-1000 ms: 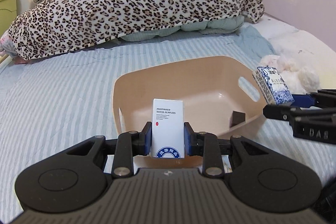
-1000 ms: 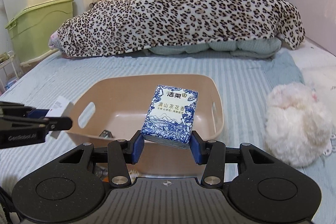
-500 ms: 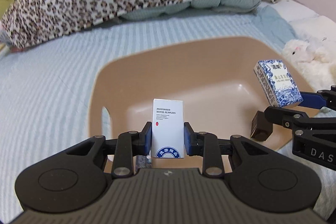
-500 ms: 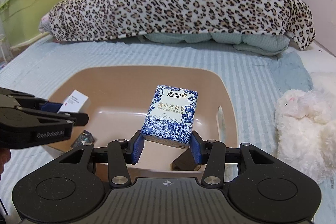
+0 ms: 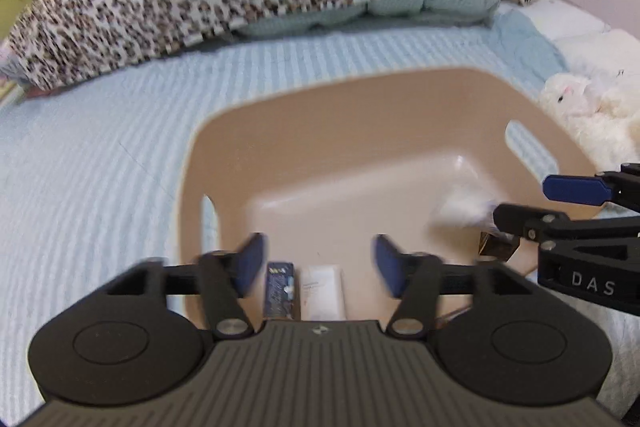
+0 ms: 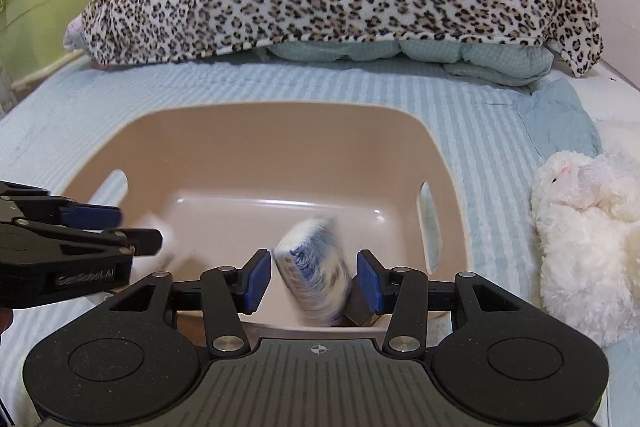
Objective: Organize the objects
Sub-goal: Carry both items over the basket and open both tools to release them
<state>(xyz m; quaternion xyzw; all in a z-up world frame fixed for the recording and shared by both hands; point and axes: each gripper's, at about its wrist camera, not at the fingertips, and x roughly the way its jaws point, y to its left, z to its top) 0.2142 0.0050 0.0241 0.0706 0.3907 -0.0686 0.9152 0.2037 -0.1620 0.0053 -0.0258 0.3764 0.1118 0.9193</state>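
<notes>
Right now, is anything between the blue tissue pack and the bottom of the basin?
Nothing visible does. The tissue pack is blurred, between the open pads of the right gripper, over the bare floor of the basin. A dark box lies beside it, to the right.

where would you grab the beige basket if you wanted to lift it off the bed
By a handle slot: the basket has a cut-out in its left wall and its right wall. Come from outside each side, one finger through the slot and one over the rim. The walls flare smoothly, so elsewhere there is little to pinch. Both tools are open above it.
</notes>
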